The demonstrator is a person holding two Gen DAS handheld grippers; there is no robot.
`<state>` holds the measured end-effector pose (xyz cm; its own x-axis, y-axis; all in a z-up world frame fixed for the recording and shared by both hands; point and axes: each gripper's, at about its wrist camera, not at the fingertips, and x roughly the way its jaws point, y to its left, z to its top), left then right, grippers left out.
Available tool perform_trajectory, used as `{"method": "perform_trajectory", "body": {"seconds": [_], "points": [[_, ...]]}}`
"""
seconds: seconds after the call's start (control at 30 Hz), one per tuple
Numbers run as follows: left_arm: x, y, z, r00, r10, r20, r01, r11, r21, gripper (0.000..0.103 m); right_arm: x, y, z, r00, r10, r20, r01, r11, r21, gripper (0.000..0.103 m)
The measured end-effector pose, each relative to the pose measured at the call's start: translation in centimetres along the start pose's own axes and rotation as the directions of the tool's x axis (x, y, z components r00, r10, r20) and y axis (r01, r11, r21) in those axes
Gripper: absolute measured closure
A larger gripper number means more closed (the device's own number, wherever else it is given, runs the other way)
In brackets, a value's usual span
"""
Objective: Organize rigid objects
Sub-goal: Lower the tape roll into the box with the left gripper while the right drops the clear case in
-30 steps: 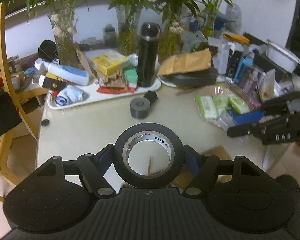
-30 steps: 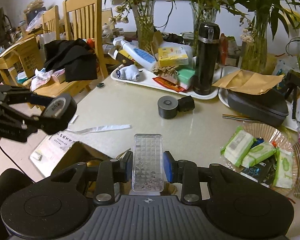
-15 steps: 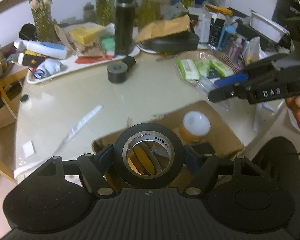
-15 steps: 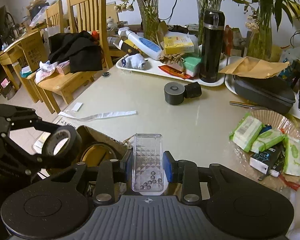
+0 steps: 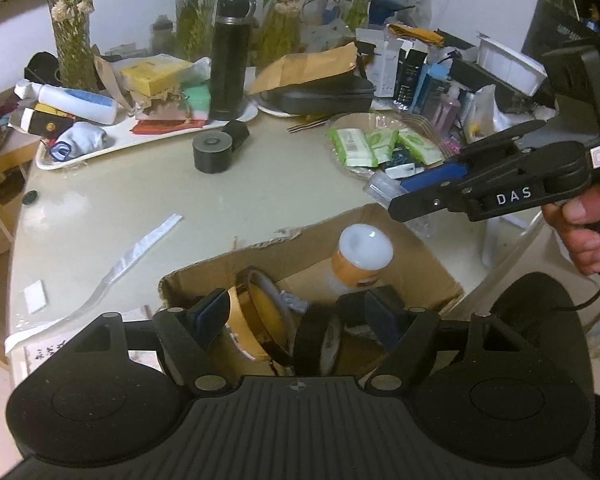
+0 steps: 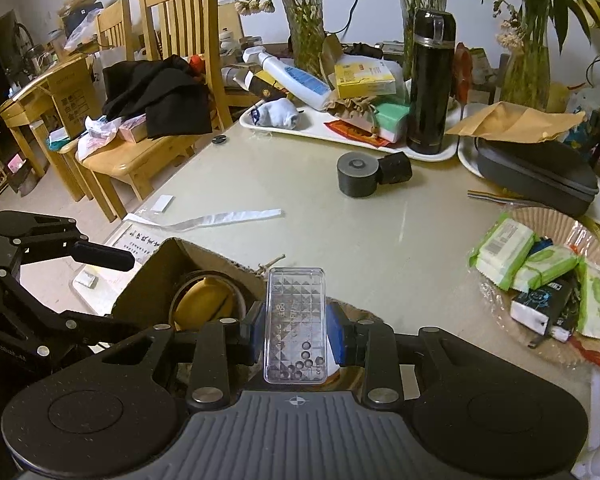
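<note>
The left gripper [image 5: 298, 322] fingers are spread, black tape roll [image 5: 320, 344] loose in the cardboard box [image 5: 428, 276]; the right gripper [image 6: 296, 330] fingers are clamped on a clear case [image 6: 296, 320].

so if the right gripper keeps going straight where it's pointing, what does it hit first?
Probably the cardboard box just below and ahead. The right gripper, shut on a clear case, points down over the box's open top, so it would likely go inside. Depth is unclear.

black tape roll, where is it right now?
Left wrist view: the black tape roll stands on edge inside the cardboard box, low centre, just right of the amber tape roll, between the open left tongs, untouched.
</note>
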<state>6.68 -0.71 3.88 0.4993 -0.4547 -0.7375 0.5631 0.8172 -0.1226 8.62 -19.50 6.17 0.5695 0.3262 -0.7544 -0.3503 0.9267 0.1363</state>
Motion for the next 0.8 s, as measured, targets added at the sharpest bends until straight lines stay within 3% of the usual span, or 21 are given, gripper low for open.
{"method": "perform_trajectory", "body": {"seconds": [0.33,0.67,0.7,0.77,0.8], "points": [[-0.2,-0.6,-1.0,0.999,0.037,0.008,-0.037,0.998,0.050,0.029,1.2,1.1,-0.3,0.999,0.026,-0.023,-0.026,1.000,-0.004,0.068],[0.3,-0.1,-1.0,0.989,0.144,-0.021,-0.143,0.989,0.031,0.030,2.5,2.6,0.7,0.998,0.045,-0.034,-0.046,0.998,-0.033,0.067],[0.3,0.0,-0.9,0.988,0.153,-0.024,-0.152,0.988,0.029,0.030,2.8,2.8,0.8,0.998,0.044,-0.039,-0.045,0.998,-0.044,0.065],[0.3,0.2,-1.0,0.985,0.171,-0.029,-0.170,0.985,0.023,0.030,3.3,2.8,1.0,0.999,0.026,-0.037,-0.027,0.999,-0.040,0.034],[0.3,0.3,-1.0,0.984,0.178,-0.032,-0.177,0.984,0.017,0.030,3.4,2.7,1.0,1.000,0.013,-0.027,-0.014,0.999,-0.030,0.028]]}}
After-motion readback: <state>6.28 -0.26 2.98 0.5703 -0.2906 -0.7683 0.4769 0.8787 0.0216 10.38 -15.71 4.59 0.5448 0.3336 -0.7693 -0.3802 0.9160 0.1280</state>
